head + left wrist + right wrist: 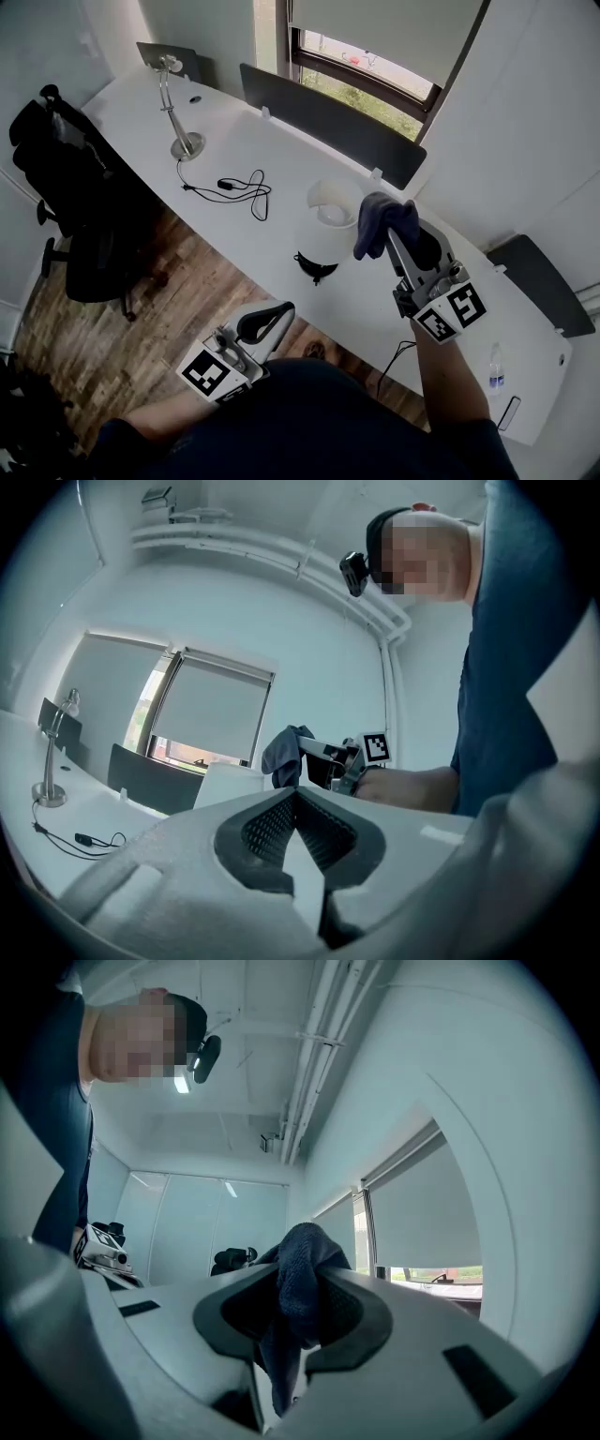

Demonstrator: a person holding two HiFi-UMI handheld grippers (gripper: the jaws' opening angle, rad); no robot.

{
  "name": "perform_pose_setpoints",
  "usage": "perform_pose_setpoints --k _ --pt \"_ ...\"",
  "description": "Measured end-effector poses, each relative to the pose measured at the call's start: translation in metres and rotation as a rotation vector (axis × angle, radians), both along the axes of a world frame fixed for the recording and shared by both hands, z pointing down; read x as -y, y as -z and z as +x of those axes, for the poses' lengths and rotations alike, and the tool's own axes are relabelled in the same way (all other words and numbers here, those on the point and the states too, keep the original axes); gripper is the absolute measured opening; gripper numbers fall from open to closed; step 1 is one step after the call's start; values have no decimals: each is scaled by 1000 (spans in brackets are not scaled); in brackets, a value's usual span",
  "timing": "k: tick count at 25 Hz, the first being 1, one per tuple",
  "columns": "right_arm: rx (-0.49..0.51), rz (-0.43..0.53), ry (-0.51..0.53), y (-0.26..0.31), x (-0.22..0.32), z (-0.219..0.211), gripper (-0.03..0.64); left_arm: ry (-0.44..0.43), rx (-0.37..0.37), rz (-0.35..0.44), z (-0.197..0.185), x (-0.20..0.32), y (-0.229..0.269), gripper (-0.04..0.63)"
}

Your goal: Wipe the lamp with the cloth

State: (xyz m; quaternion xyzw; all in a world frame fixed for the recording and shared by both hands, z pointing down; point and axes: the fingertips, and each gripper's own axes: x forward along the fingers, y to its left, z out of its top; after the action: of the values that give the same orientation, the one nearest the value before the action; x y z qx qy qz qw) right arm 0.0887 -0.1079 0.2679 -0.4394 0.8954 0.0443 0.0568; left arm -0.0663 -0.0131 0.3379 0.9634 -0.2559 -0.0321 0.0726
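Head view: the right gripper (pixel 394 228) pinches a dark blue cloth (pixel 378 225), held up just beside the white lamp (pixel 324 200) on the desk (pixel 234 150) (touching or not, unclear). The left gripper (pixel 279 311), jaws pressed together and empty, hangs low by the desk's near edge.

No words, numbers or brand marks can be read in any view

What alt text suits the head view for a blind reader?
From above, the right gripper holds a dark blue cloth near a white lamp on a long white desk. The left gripper hangs shut and empty, lower left.
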Motion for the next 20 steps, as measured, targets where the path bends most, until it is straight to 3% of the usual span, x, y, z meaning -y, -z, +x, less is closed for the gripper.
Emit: perform_pose_setpoints --k 9,20 --pt "9 -62 9 -30 -70 -67 98 -65 -8 3 -33 -35 2 6" --pt "61 -137 100 -55 -121 -139 98 -63 -20 12 -61 -54 4 6"
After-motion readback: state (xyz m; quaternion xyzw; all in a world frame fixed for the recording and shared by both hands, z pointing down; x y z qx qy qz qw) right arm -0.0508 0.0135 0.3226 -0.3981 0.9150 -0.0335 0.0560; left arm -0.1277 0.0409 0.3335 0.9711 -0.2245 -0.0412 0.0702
